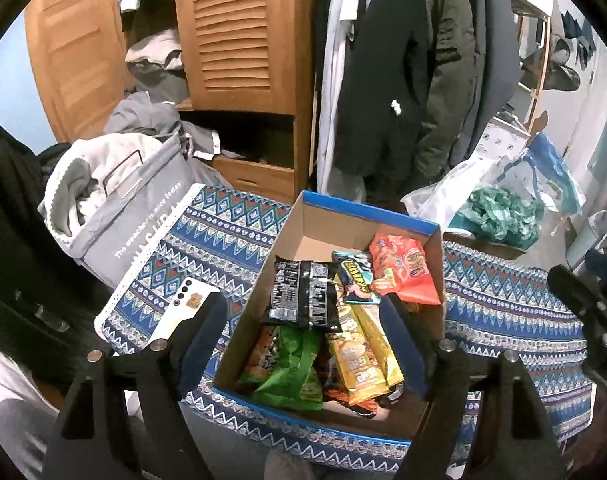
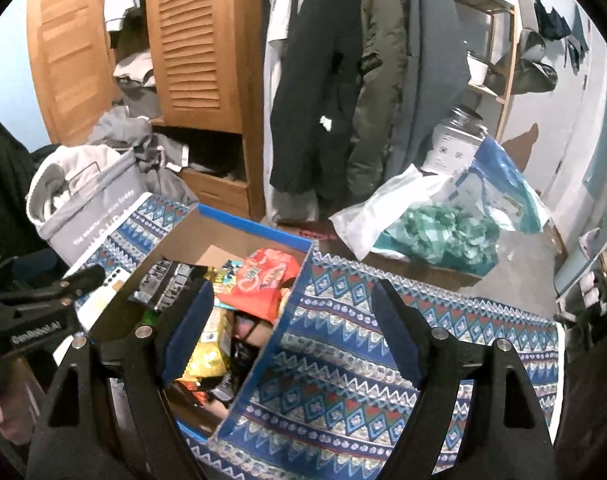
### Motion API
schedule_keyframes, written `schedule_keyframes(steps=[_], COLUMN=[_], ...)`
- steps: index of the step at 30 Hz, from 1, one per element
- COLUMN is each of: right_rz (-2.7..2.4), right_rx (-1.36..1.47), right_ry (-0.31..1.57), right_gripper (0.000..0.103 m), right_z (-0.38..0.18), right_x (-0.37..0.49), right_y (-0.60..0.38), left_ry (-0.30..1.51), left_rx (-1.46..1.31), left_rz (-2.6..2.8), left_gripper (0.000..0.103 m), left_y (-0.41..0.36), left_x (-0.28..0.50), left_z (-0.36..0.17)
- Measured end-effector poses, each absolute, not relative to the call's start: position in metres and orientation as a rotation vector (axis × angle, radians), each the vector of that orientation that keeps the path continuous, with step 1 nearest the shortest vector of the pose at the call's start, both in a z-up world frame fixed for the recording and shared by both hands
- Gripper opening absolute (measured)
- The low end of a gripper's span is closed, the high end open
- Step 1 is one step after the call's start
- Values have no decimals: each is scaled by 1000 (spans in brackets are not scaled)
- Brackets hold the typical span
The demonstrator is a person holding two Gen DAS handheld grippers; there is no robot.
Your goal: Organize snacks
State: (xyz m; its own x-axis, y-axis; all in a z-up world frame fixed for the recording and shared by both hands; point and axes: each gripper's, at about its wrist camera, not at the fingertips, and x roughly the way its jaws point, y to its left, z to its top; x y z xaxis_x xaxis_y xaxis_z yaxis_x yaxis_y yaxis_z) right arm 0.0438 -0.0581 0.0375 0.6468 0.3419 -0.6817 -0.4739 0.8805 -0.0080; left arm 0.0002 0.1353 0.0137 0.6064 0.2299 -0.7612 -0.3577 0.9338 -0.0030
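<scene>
1. Snacks fill my cardboard box (image 1: pixel 303 236) on the patterned cloth (image 1: pixel 503 304): black packet (image 1: pixel 299 296), green bag (image 1: pixel 295 364), yellow packs (image 1: pixel 359 360), orange bag (image 1: pixel 407 272).
2. My left gripper (image 1: pixel 303 344) hangs over the box, jaws spread, holding nothing.
3. My right gripper (image 2: pixel 291 332) straddles the box's right wall, jaws spread and empty.
4. Only the left view shows the white phone (image 1: pixel 179 312) clearly; the right shows more bare cloth.

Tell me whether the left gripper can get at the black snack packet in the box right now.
Probably yes. The left gripper is open and empty above the open-topped cardboard box, and the black snack packet lies on top of the other snacks, uncovered.
</scene>
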Motion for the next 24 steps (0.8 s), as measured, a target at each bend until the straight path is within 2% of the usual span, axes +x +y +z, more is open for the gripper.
schedule_keyframes(steps=[24], right_rz=[462], right_rx=[-163], right_ry=[766], right_gripper=[80], right_z=[27], right_x=[50], right_y=[-72], left_ry=[855], left_rx=[-120], left_rz=[352], left_gripper=[80], left_y=[121], left_x=[4], left_z=[13])
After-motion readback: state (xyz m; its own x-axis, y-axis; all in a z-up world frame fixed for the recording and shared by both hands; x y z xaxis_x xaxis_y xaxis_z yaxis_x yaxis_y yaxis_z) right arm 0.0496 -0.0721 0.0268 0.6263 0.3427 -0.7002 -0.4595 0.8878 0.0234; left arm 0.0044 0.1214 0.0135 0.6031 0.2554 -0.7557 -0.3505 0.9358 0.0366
